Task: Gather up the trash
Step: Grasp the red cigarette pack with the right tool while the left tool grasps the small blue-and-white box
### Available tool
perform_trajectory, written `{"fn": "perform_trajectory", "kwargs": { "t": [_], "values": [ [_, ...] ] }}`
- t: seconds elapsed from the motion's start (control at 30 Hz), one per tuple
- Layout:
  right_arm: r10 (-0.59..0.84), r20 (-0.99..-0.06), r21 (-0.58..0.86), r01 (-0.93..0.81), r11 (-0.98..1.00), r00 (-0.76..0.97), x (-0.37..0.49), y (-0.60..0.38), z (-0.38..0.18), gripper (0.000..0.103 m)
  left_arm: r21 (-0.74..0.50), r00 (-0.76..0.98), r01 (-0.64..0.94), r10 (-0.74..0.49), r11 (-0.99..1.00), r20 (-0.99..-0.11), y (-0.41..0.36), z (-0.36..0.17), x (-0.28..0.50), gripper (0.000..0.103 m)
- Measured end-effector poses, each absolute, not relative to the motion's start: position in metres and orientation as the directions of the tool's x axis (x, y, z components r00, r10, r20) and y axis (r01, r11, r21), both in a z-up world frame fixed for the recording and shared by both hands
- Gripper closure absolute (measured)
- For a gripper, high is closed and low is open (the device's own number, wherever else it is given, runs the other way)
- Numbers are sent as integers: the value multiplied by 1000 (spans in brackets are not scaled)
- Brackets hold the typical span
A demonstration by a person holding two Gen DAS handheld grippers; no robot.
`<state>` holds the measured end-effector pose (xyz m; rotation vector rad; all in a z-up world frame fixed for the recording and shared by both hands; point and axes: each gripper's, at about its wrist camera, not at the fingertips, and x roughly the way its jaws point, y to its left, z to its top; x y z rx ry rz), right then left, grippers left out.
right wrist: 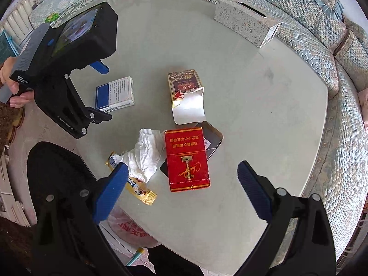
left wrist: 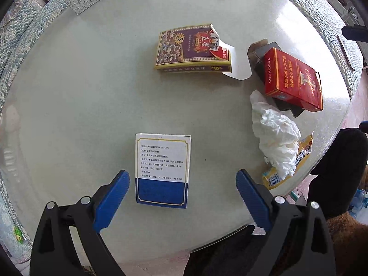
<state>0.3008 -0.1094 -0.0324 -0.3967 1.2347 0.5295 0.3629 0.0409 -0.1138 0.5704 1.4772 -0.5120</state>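
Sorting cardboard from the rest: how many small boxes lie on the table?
3. The blue-and-white medicine box lies between the left claw fingers; the torn purple box sits mid-table; the red cigarette box is beside the crumpled tissue.

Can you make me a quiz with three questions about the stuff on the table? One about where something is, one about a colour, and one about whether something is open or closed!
1. Where is the crumpled tissue?
A. Beside the red box, partly over the yellow wrapper
B. Inside the tissue box
C. On the sofa

2. What colours is the medicine box near the left gripper?
A. Green and black
B. White and blue
C. All red

3. How do the left gripper's jaws stand?
A. Shut on the tissue
B. Shut on the medicine box
C. Open, holding nothing

Answers:
1. A: the tissue lies next to the red box and covers part of the yellow wrapper.
2. B: its top is white with print, its bottom is blue.
3. C: the blue jaws are spread wide on either side of the box, gripping nothing.
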Motion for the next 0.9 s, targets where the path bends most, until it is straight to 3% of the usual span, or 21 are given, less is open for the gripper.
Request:
{"fn": "perform_trajectory", "kwargs": {
  "t": [0.6, 0.67, 0.73, 0.9],
  "values": [
    [80, -988, -15, -591, 807, 135, 325, -103, -107, 10, -3, -24, 632, 16, 775, -1000, 55, -157, 381, 12],
    [81, -989, -8, -584, 812, 126, 327, -104, -109, 14, -1, -26, 634, 21, 773, -999, 56, -160, 381, 12],
    [79, -990, 0, -577, 816, 112, 329, -105, -112, 32, -3, -30, 637, 22, 771, -999, 56, -163, 382, 12],
    [99, -989, 22, -566, 824, 106, 331, -108, -113, 35, -17, -43, 632, 13, 775, -999, 64, -169, 388, 12]
  ]
}}
